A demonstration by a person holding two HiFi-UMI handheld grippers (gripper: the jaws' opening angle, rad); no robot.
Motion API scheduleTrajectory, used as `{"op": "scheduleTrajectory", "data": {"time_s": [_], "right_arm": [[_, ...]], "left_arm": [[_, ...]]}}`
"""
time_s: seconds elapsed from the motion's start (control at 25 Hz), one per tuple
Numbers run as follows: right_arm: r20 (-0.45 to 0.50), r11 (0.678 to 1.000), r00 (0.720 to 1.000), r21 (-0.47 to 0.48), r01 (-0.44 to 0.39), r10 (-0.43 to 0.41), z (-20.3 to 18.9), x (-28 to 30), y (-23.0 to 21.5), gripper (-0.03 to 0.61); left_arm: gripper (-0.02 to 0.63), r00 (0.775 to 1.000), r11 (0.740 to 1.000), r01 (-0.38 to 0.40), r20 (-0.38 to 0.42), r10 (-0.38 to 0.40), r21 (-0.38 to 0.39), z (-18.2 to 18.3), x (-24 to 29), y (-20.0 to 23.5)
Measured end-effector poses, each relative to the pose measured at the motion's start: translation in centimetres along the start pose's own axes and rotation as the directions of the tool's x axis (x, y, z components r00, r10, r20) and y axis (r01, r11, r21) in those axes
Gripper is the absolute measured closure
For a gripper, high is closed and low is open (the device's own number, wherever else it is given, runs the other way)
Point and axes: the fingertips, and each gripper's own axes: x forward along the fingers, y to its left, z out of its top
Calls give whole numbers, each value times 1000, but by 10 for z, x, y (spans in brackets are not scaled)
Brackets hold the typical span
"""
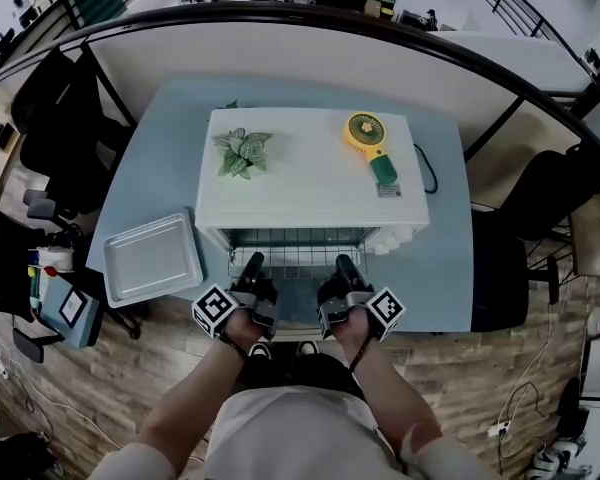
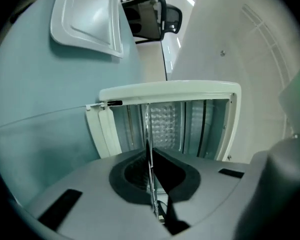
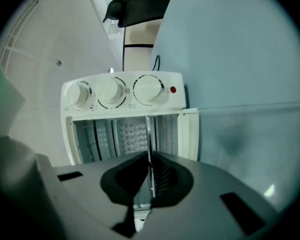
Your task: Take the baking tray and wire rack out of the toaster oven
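The white toaster oven point(image 1: 310, 183) stands open on the blue table point(image 1: 440, 268). Its wire rack point(image 1: 298, 251) sticks partway out of the front opening. My left gripper point(image 1: 251, 266) is shut on the rack's front edge at the left, and my right gripper point(image 1: 346, 266) is shut on it at the right. In the left gripper view the rack point(image 2: 148, 129) runs edge-on between the closed jaws point(image 2: 150, 159); the right gripper view shows the same rack point(image 3: 148, 134) pinched by that gripper point(image 3: 150, 165). The grey baking tray point(image 1: 152, 258) lies on the table left of the oven.
A yellow and green handheld fan point(image 1: 369, 142) and a small leafy plant point(image 1: 242, 152) rest on the oven's top. A black cable point(image 1: 426, 171) runs behind the oven at the right. Black chairs point(image 1: 60, 128) flank the table.
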Motion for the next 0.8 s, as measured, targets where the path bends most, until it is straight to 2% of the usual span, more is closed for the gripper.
{"op": "scheduleTrajectory", "data": {"time_s": [0.28, 0.52, 0.6, 0.72, 0.8], "right_arm": [[-1, 998, 999, 34, 52, -52, -14, -44, -2, 563], [-11, 997, 999, 57, 52, -51, -23, -78, 0, 568], [-21, 998, 998, 29, 60, -60, -28, -90, 2, 569], [-13, 994, 997, -82, 69, -70, -34, -103, 8, 571], [2, 996, 997, -59, 74, -74, -38, -112, 9, 571]], "left_arm": [[609, 999, 999, -33, -43, 33, -5, -16, -39, -3], [607, 996, 1000, -6, -87, 4, -26, -34, -70, -14], [607, 995, 1000, -12, -97, 10, -25, -36, -81, -15], [607, 993, 1000, -8, -114, 6, -15, -39, -91, -22], [607, 992, 1000, 9, -128, -11, -20, -40, -97, -30]]}}
